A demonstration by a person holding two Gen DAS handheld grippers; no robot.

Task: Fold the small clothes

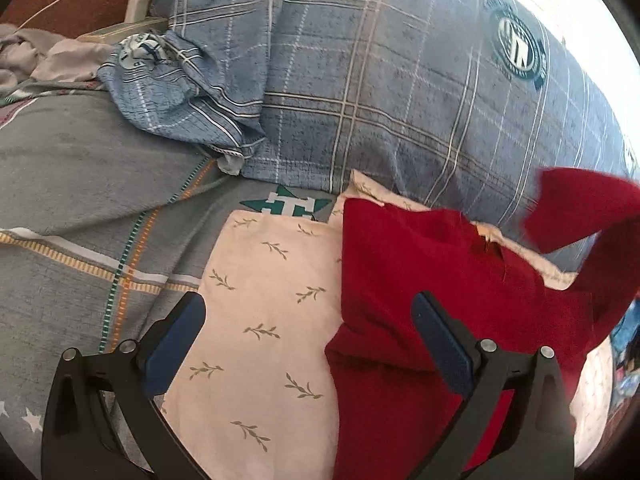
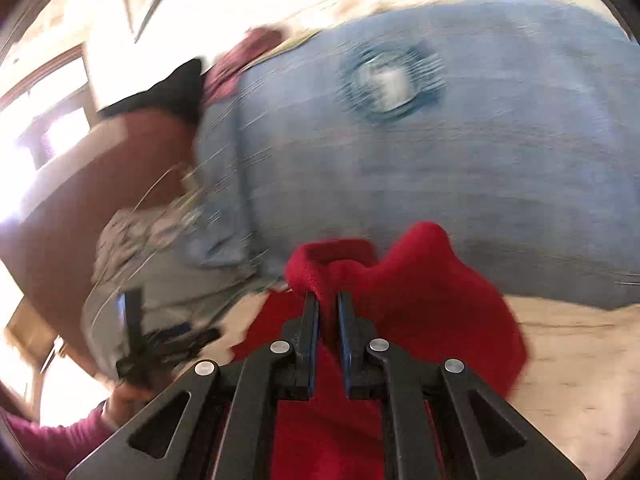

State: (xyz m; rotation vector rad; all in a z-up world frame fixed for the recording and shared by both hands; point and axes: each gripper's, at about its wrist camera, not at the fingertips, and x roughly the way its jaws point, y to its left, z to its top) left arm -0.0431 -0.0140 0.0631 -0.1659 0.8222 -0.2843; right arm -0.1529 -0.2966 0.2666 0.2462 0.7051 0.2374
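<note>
A red garment [image 1: 432, 292] lies on a cream leaf-print cloth [image 1: 264, 312] on the bed. Its right part is lifted into the air at the right edge of the left wrist view. My left gripper [image 1: 308, 312] is open, hovering above the cream cloth and the garment's left edge, holding nothing. My right gripper [image 2: 328, 300] is shut on a bunched fold of the red garment [image 2: 420, 288] and holds it up above the cream cloth [image 2: 568, 352]. The right wrist view is motion-blurred. The left gripper also shows there, blurred [image 2: 160, 344].
A blue plaid pillow [image 1: 400, 92] lies behind the garment. A crumpled blue plaid cloth [image 1: 176, 92] sits at its left. The grey bedsheet [image 1: 80, 200] stretches left. A white charger and cable [image 1: 136, 4] rest at the back left on a brown headboard [image 2: 80, 216].
</note>
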